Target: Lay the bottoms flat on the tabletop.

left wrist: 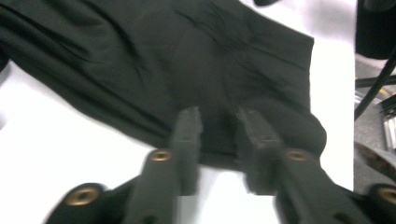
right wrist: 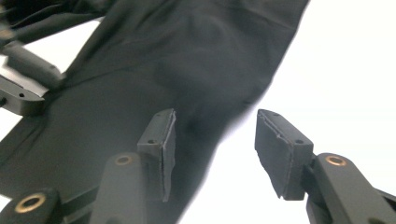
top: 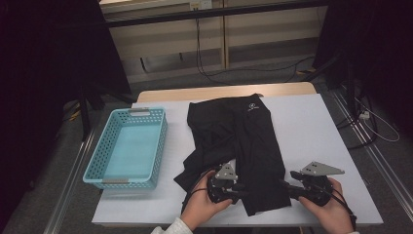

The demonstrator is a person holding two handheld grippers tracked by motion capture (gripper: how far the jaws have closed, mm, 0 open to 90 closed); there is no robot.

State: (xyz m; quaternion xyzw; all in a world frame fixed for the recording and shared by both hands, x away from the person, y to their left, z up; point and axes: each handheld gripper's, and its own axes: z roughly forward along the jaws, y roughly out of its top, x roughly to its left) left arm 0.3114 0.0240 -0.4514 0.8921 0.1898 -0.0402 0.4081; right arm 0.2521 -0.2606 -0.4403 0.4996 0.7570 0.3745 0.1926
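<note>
At the centre of the high view, a black garment lies on the white table top. It looks like a pair of shorts or short leggings, with the waistband toward the top of the frame and a small pale logo just below it. The fabric is matte and dark. The leg on the frame's right lies fairly flat and reaches toward the lower edge of the table; the leg on the left is rumpled and folded over itself, with creases running across it.

Left gripper: it sits at the lower centre of the high view, on the hem of the flat leg. In the left gripper view, a fold of black cloth bunches between the two jaws, which stand close together and pinch it.

Right gripper: it sits at the lower right, beside the same leg's outer edge. In the right gripper view the jaws are spread well apart; the cloth's edge lies between them, and neither pad presses on it.

Surroundings: a light blue perforated basket stands at the left of the table, apart from the garment. Cables trail over the floor beyond the table's far edge. Nothing lies on the garment besides the grippers.
</note>
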